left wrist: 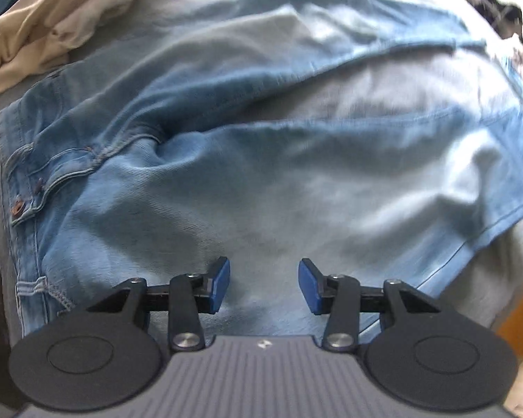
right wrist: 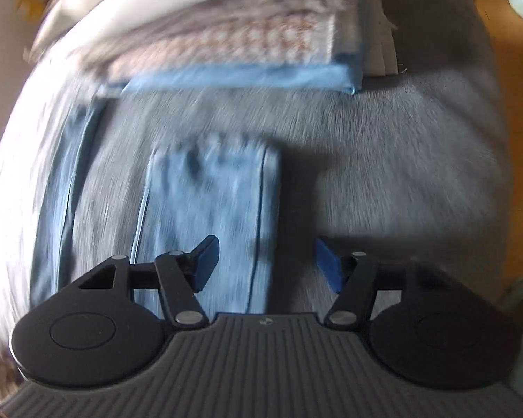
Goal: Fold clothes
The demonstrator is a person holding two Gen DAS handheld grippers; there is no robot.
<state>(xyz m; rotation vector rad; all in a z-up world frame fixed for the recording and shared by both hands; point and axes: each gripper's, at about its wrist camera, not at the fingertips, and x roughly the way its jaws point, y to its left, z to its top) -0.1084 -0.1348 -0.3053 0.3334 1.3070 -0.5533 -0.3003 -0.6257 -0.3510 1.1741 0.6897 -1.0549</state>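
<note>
Both grippers, left gripper [left wrist: 264,285] and right gripper [right wrist: 266,264], wide apart, empty, above jeans [left wrist: 247,160].

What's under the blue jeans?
The jeans lie spread on a grey bed cover, which shows around their edges. Whatever sits directly beneath the denim stays hidden.

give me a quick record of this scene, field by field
garment: light blue jeans spread flat, not yet folded
surface: grey bed cover
left hand-held gripper: open above the jeans, nothing between the pads
right hand-held gripper: open above one jeans leg end, gripping nothing
other laundry: cream clothes beside the waistband; folded stack past the leg ends
image quality: right wrist view motion-blurred
</note>
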